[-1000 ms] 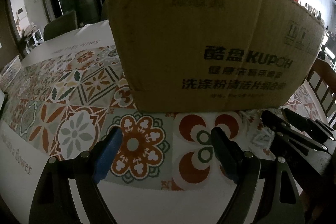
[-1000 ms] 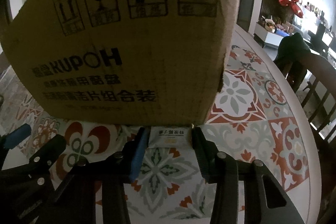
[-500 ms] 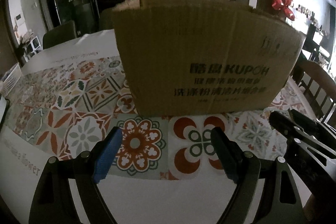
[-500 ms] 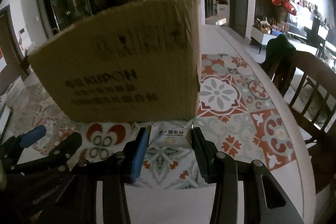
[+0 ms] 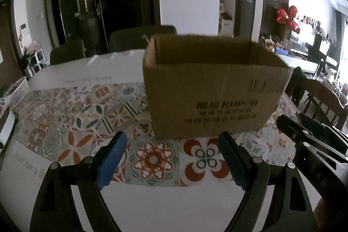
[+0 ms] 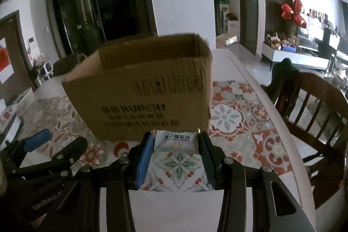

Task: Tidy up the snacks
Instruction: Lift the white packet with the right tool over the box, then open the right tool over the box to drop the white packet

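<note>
Right wrist view had the right gripper [image 6: 176,142] clamped on a small snack packet [image 6: 176,141], pale silvery-white with dark printed lettering and a gold patch on its face, pinched by its side edges between the blue pads. It hung above the patterned tablecloth [image 6: 235,121], just in front of the cardboard box [image 6: 141,101]. That box stood open-topped, brown, with dark print on its near wall. Over on the left wrist view, the left gripper [image 5: 171,145] had its jaws spread wide with nothing between them, facing the same box [image 5: 213,97].
</note>
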`<state>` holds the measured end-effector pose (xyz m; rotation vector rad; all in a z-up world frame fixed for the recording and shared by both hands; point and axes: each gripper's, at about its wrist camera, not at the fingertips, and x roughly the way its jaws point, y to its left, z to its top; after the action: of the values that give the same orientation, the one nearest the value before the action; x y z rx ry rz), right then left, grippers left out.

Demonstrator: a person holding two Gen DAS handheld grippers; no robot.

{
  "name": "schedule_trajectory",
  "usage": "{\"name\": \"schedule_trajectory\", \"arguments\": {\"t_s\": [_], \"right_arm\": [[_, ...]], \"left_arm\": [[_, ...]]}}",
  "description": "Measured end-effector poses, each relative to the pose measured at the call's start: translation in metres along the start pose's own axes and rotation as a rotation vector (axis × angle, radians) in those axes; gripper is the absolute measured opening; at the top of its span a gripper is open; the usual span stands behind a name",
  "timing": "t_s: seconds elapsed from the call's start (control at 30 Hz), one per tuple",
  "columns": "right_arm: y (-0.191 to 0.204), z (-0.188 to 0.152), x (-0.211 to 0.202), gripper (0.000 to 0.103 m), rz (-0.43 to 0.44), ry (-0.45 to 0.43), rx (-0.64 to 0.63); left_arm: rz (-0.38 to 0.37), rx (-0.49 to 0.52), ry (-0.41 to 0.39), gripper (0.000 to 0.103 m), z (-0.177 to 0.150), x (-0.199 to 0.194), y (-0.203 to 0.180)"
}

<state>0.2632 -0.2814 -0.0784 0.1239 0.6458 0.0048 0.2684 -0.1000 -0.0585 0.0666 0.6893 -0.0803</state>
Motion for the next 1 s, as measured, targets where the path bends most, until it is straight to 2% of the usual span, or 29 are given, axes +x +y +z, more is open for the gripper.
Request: {"name": "schedule_trajectory", "arguments": {"t_s": [0.3,0.57,0.67,0.7,0.87,0.93,1.0], "right_arm": [[0.014,0.045,-0.016,0.044,0.016,-0.129,-0.055],[0.024,0.090,0.008,0.045,0.016,-0.174,-0.108],[0.023,0.101,0.023,0.056,0.012,-0.163,-0.100],[0.023,0.104,0.027,0.065,0.008,-0.155,-0.095],[0.023,0.100,0.026,0.068,-0.025,-0.154,-0.100],[0.022,0.094,0.020,0.077,-0.045,-0.158,-0.098],[0.021,0.084,0.008,0.079,-0.059,-0.175,-0.091]], "left_arm": [[0.064,0.021,-0.132,0.091,0.035,-0.018,0.013],[0.125,0.001,-0.195,0.099,0.061,-0.012,0.027],[0.136,-0.003,-0.209,0.101,0.067,-0.010,0.031],[0.137,-0.003,-0.211,0.102,0.068,-0.010,0.031],[0.136,0.006,-0.233,0.103,0.063,-0.016,0.032],[0.118,0.004,-0.240,0.103,0.060,-0.022,0.032],[0.108,0.007,-0.251,0.103,0.056,-0.031,0.031]]}}
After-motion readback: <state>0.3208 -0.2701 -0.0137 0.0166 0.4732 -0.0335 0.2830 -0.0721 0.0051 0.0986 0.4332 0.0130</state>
